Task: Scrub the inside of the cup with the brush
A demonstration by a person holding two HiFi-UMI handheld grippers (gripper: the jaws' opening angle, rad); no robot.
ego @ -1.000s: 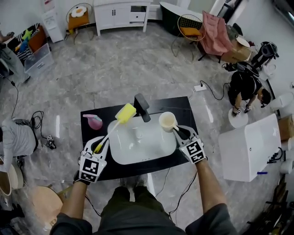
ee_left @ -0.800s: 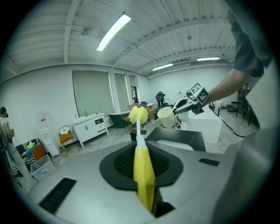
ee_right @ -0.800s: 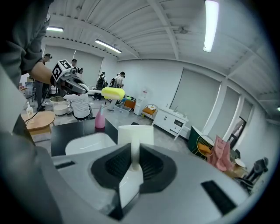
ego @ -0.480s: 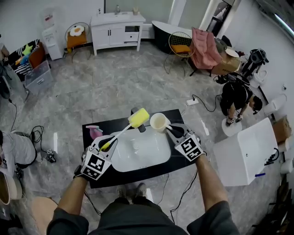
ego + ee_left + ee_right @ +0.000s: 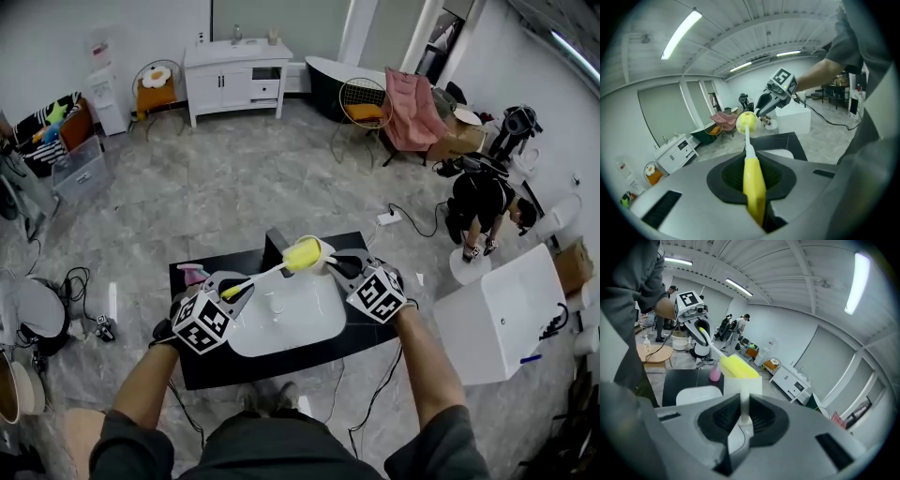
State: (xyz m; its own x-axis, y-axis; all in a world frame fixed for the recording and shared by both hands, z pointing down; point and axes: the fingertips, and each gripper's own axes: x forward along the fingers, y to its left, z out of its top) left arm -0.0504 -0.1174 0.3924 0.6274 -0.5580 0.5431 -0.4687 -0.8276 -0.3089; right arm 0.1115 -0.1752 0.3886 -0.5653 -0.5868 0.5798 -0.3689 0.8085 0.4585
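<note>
Over the white sink basin (image 5: 281, 323), my left gripper (image 5: 234, 286) is shut on the yellow handle of the brush (image 5: 752, 180). The brush's yellow sponge head (image 5: 302, 254) sits at the mouth of the cream cup (image 5: 322, 249). In the right gripper view the sponge head (image 5: 735, 366) pokes out above the rim of the cup (image 5: 742, 385), partly inside it. My right gripper (image 5: 339, 265) is shut on the cup's handle (image 5: 744, 409) and holds the cup tipped towards the brush. Both grippers are raised above the black table (image 5: 370, 328).
A pink spray bottle (image 5: 192, 273) and a black faucet (image 5: 275, 241) stand at the table's far side. A white box-like unit (image 5: 506, 314) is to the right. A person (image 5: 483, 202) crouches beyond it. Cables run across the floor; chairs and a white cabinet (image 5: 239, 61) stand farther off.
Both grippers have risen and drawn together. The sponge head has moved right from beside the faucet to the cup's mouth, and the cup has shifted left towards it.
</note>
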